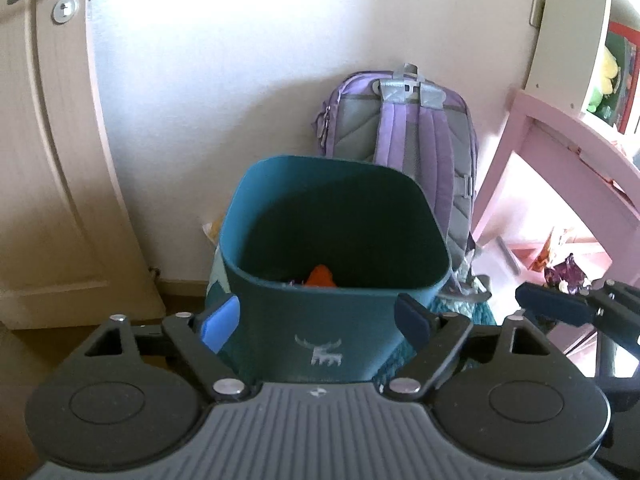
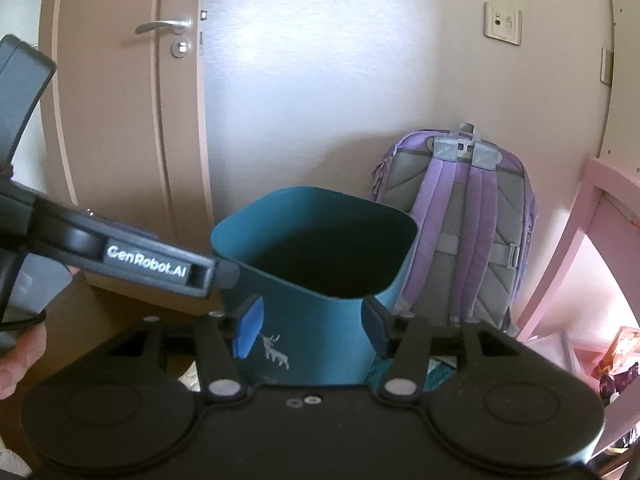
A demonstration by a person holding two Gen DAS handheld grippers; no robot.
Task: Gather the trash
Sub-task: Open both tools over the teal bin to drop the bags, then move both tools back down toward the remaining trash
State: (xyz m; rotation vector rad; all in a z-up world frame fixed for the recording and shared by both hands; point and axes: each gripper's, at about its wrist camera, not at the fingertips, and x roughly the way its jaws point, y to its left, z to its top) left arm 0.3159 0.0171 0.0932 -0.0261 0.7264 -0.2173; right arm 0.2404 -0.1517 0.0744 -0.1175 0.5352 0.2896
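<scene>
A teal trash bin (image 1: 320, 332) with a white deer print stands on the floor; it also shows in the right wrist view (image 2: 308, 328). An orange piece of trash (image 1: 320, 277) lies inside it. My left gripper (image 1: 316, 322) is open and empty, its fingers either side of the bin's near wall. My right gripper (image 2: 312, 326) is open and empty, just in front of the bin. The right gripper's finger (image 1: 552, 306) shows at the right of the left wrist view. The left gripper's body (image 2: 132, 264) shows at the left of the right wrist view.
A purple backpack (image 1: 416, 136) leans on the wall behind the bin. A door (image 1: 44, 140) is at the left. A pink table (image 1: 560, 152) stands at the right, with a purple wrapper (image 1: 568, 276) on the floor beneath it. A shelf (image 1: 600, 40) is above.
</scene>
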